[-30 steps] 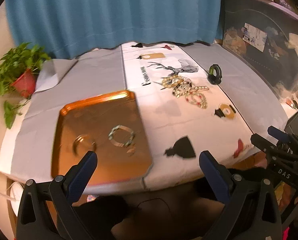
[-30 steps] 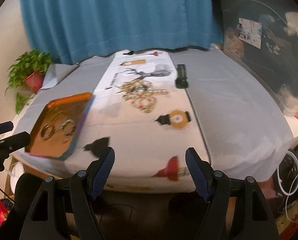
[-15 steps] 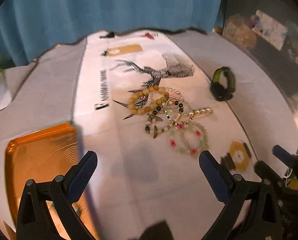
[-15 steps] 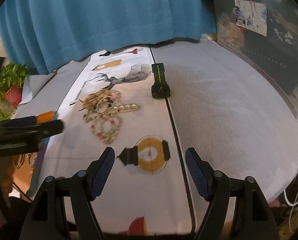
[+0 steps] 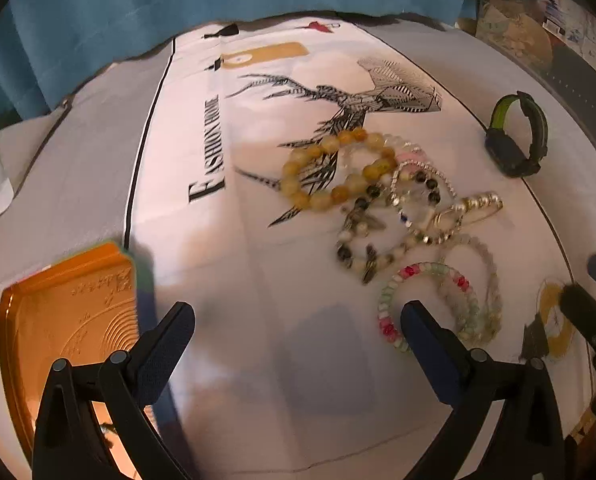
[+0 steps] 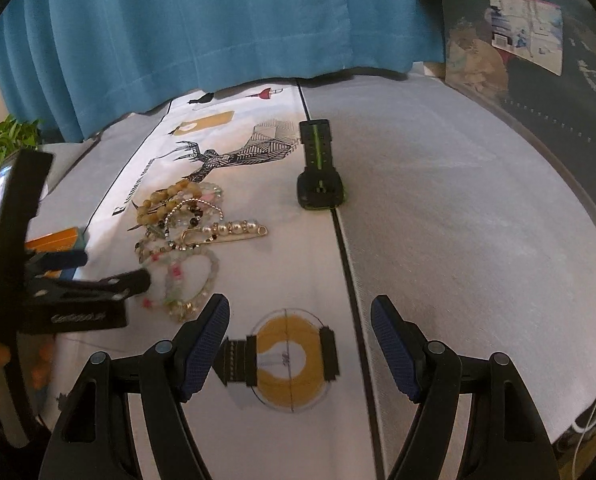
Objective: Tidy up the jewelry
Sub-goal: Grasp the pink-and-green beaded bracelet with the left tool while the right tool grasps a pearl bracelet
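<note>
Orange metal is showing only in part: the left wrist view is catching the embossed tray at its lower left, lying on the counter, while the right wrist view is giving just a sliver of it at the left edge, behind the left gripper. The left view is also letting the amber bead bracelet and the pink-and-green bead bracelet read as separate rings in the jewelry pile, right of centre; the right view is showing that pile left of centre, flatter, with a pearl brooch pin sticking out toward the right. The black-and-green watch is lying above centre there, on the seam between white and grey cloth; in the left view it is sitting at the upper right, curled on its strap.

Both pairs of jaws are standing wide apart with nothing between them: the left gripper is hanging over bare cloth just beside the pink-and-green bracelet, the right gripper over a printed yellow bulb motif.

A white printed tablecloth with a deer drawing is covering the counter. A teal curtain is hanging behind, and a potted plant is peeking in at the left.
</note>
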{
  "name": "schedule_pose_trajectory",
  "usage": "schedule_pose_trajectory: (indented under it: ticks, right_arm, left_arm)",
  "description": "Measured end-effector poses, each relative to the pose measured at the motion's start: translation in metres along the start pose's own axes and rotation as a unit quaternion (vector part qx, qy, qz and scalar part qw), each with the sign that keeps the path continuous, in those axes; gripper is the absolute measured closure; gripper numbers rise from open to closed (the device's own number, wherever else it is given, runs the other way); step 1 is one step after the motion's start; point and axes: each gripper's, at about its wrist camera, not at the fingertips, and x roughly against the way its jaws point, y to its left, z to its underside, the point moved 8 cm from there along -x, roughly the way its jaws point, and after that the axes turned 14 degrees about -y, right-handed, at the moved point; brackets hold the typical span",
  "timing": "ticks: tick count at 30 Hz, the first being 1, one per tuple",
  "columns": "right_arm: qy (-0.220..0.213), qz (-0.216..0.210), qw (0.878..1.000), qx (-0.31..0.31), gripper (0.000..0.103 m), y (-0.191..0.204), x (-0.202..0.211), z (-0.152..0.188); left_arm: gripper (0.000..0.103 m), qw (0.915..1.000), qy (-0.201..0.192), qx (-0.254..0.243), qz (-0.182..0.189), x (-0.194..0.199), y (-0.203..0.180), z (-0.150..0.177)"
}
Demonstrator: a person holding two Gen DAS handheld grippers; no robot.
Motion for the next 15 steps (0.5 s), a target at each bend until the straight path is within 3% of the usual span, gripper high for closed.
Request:
schedule_pose_trajectory:
  ticks: [7,10,12,15]
  right_arm:
    - [0.026,-0.027,0.998,0.043,0.029,0.035,-0.036,0.003]
    - [0.016,-0.015,0.998,0.066,0.027,0.037,-0.044,0.002]
    - [0.015,-0.007,0.994,0.105,0.029,0.042,-0.045,0.002]
    - [0.02,-0.019,0.995,0.1,0.031,0.042,-0.045,0.001]
  left_arm:
    - [0.002,0.9999,0.005,0.013,0.007,-0.001,0.004,0.001]
    - [0.002,0.9992,0.013,0.036,0.009,-0.005,0.009,0.0]
    - [0.004,0.9994,0.015,0.028,0.013,-0.004,0.007,0.0]
    - [0.009,0.9994,0.019,0.009,0.029,-0.002,-0.002,0.001]
